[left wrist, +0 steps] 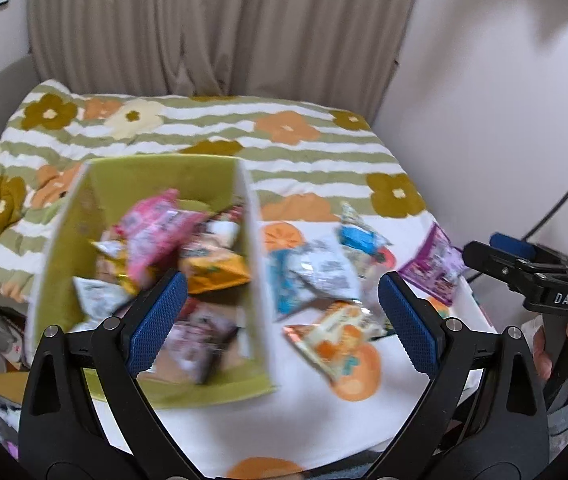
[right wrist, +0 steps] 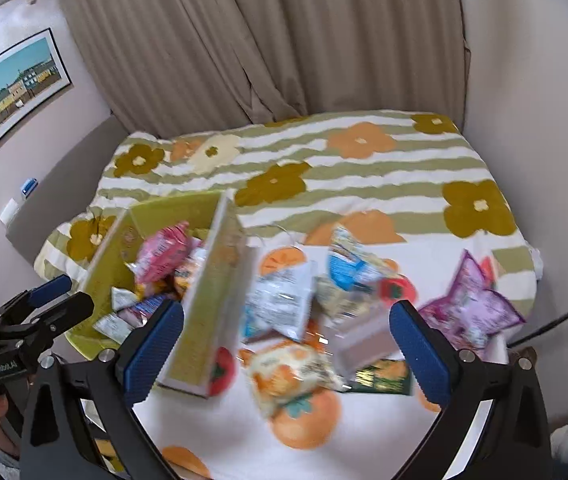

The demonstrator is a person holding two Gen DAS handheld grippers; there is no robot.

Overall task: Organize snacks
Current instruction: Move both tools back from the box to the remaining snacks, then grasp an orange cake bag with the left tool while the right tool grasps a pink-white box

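On the bed (left wrist: pixel 324 152), over the flowered cover, a green box (left wrist: pixel 59 240) stands open-topped, there to gather the snacks: it already holds a pink packet (left wrist: pixel 155 228), an orange packet (left wrist: pixel 215 270) and others heaped loosely. Beside its right wall the rest lie scattered within reach: a blue-and-white packet (right wrist: pixel 279 300), an orange-print packet (right wrist: pixel 288 372), a dark green packet (right wrist: pixel 384 376) and, well apart to the right, a purple packet (right wrist: pixel 472 308). The left gripper (left wrist: pixel 279 308) hangs over the box's near wall, fingers spread wide and empty. The right gripper (right wrist: pixel 284 344) hovers above the loose pile, equally wide and empty, probably lined up to take one of those packets next.
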